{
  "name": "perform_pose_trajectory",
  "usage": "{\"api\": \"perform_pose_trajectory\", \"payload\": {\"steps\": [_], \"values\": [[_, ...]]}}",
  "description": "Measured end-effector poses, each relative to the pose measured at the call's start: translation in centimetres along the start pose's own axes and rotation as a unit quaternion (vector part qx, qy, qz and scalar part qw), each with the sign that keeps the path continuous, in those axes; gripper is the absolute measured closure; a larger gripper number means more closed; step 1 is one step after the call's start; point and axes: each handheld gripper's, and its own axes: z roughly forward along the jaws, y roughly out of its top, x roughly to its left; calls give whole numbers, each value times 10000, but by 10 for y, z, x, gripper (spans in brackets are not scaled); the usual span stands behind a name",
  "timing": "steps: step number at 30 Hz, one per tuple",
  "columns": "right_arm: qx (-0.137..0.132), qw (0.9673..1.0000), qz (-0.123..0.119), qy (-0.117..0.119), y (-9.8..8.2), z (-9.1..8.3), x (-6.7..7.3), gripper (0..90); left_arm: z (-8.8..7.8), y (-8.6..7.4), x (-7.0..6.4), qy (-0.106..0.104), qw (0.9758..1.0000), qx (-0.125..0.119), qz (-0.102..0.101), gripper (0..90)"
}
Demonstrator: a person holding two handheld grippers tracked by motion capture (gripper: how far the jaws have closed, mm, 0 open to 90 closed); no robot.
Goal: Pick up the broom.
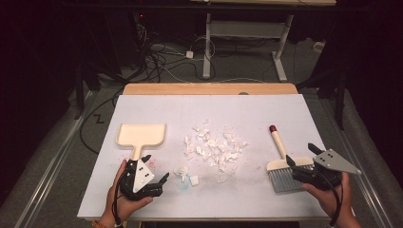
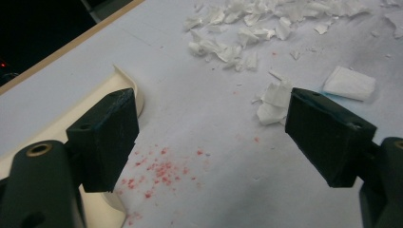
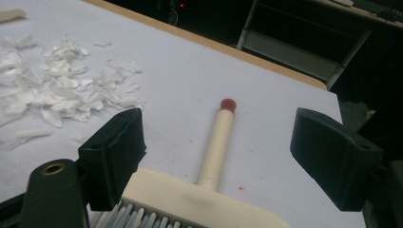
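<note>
Brush [image 1: 283, 164] betw. open R gripper [image 3: 218, 156] jaws

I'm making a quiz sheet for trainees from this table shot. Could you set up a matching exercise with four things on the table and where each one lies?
Things:
1. dustpan
2. brush
3. paper scraps
4. red specks

Places:
A. spread over the middle of the table
B. on the table's right side, just ahead of the open right gripper
C. on the table's left side, handle toward the person
D. on the white surface between the open left gripper's jaws

Pairs: 1-C, 2-B, 3-A, 4-D
</note>
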Motion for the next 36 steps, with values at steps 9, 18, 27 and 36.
{"api": "perform_pose_trajectory", "payload": {"steps": [9,18,27,36], "values": [[1190,9925,265,12,16,62,-17,241,4,1,-3,-75,9999,77,71,175],[2597,9601,965,385,-3,125,-27,438,7,1,-3,-104,9998,131,135,175],[2608,9596,838,645,3,133,-29,685,7,1,-4,-146,9996,141,194,175],[2344,9663,896,580,2,129,-30,703,7,2,-6,-174,9996,113,175,170]]}}
